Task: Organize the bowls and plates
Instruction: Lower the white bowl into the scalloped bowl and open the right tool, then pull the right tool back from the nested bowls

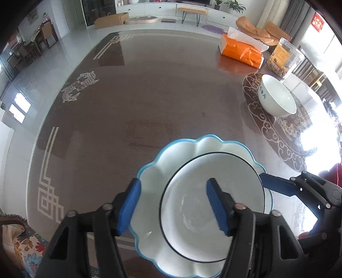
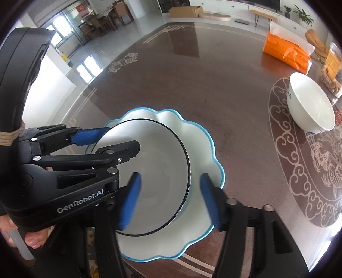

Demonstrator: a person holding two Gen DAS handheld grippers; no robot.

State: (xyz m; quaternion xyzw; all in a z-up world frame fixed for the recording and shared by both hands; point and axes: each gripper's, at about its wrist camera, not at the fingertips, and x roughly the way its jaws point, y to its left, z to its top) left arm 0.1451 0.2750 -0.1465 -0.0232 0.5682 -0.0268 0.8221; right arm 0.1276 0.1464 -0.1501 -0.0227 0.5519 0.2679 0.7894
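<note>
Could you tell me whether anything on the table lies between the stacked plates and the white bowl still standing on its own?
Nothing visible does. The white bowl stands apart, and only bare table shows between it and the black-rimmed plate resting on the scalloped plate. The tissue pack and jar sit beyond the bowl.

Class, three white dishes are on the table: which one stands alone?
The plain bowl by the jar; the black-rimmed dish sits in the blue-edged plate.

Home living room – low white cabinets (image 1: 213, 15), bench (image 1: 192, 10), potted plants (image 1: 235, 5), dining chairs (image 1: 48, 34) beyond.
</note>
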